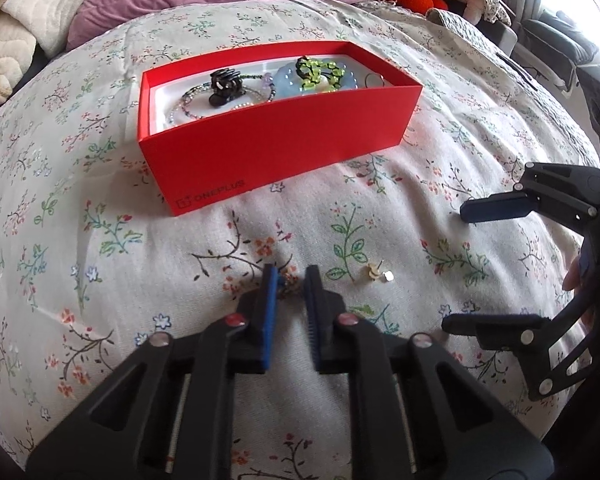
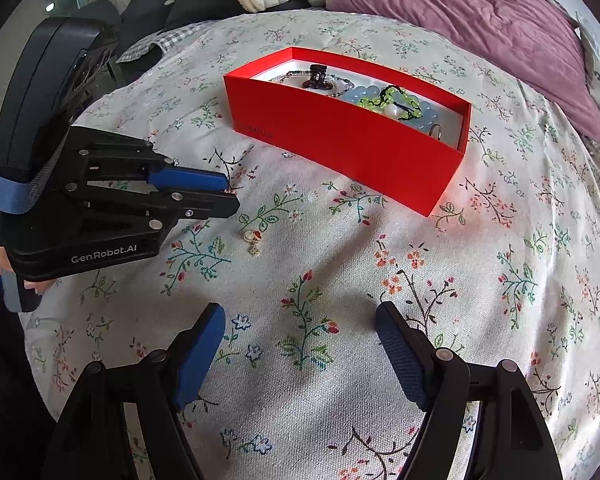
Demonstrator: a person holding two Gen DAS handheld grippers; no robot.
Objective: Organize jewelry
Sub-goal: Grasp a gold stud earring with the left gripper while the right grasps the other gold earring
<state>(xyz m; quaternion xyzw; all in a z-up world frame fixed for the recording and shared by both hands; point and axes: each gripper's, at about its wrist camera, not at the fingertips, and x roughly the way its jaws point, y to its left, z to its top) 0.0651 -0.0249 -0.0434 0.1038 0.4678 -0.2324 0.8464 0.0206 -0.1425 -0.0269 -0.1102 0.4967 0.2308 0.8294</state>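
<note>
A: Left tongs (image 1: pixel 291 276)?
B: Pinched on a small trinket (image 1: pixel 289 280) against the bed (image 1: pixel 100 280).
A: Right tongs (image 2: pixel 300 326)?
B: Spread wide, empty. An earring (image 2: pixel 253 236) lies ahead of them; the red box (image 2: pixel 340 140) beyond.

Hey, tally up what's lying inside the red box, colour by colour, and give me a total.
Inside the red box:
Black hair claw: 1
Dark beaded strand: 1
Pale blue bead bracelet: 1
Green-and-black piece: 1
White pearl-like bead: 1
Silver ring: 1
Total: 6
</note>
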